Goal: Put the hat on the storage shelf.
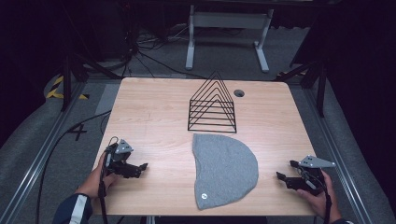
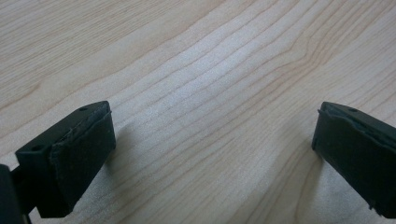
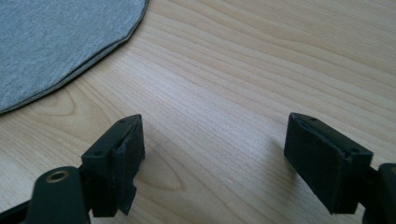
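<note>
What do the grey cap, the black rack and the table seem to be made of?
The cap: probably soft jersey knit, matte; the right gripper view shows fine ribbing and a stitched edge. The rack: likely thin metal wire with a black coating, since its lines are thin, straight and rigid. The table: light wood or wood-look laminate, smooth, with visible grain.

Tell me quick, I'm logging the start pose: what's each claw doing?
Left claw: open, holding nothing, over bare table.
Right claw: open, holding nothing, beside the grey beanie.
</note>
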`<action>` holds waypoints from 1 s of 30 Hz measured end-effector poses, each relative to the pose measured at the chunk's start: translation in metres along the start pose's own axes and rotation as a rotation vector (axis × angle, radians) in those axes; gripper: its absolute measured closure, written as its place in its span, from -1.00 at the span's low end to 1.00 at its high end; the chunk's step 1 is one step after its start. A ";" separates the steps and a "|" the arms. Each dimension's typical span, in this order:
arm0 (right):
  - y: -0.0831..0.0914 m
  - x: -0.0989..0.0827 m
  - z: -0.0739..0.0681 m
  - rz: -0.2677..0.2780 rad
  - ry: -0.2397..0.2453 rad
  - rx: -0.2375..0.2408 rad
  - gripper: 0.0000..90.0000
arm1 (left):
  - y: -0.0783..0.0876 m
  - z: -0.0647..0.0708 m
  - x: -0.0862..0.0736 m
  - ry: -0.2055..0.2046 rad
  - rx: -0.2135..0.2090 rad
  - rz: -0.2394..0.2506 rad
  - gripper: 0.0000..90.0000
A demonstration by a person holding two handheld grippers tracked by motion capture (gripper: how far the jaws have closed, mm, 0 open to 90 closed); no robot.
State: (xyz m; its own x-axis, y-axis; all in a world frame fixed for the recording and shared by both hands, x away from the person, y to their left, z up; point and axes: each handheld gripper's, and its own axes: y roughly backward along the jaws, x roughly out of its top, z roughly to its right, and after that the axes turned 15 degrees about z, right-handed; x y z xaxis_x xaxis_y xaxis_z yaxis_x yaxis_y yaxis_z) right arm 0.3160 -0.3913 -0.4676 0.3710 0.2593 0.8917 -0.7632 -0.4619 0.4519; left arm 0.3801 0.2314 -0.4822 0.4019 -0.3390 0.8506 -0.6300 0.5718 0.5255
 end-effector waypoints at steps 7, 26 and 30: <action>0.000 0.000 0.000 0.000 0.001 0.000 -0.54 | -0.001 -0.002 0.001 -0.018 -0.039 -0.002 -0.99; -0.002 0.028 -0.016 0.009 0.057 0.139 0.07 | -0.009 0.006 0.044 -0.092 -0.208 0.065 -0.28; -0.004 0.055 -0.047 0.057 0.106 0.228 0.26 | -0.026 0.024 0.065 -0.153 -0.244 0.069 -0.22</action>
State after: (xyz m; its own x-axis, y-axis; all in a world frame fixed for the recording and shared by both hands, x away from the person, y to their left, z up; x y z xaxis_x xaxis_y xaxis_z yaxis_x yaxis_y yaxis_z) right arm 0.3147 -0.3355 -0.4220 0.2641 0.3099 0.9133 -0.6373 -0.6547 0.4064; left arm 0.4068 0.1767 -0.4399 0.2470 -0.3910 0.8866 -0.4668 0.7537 0.4625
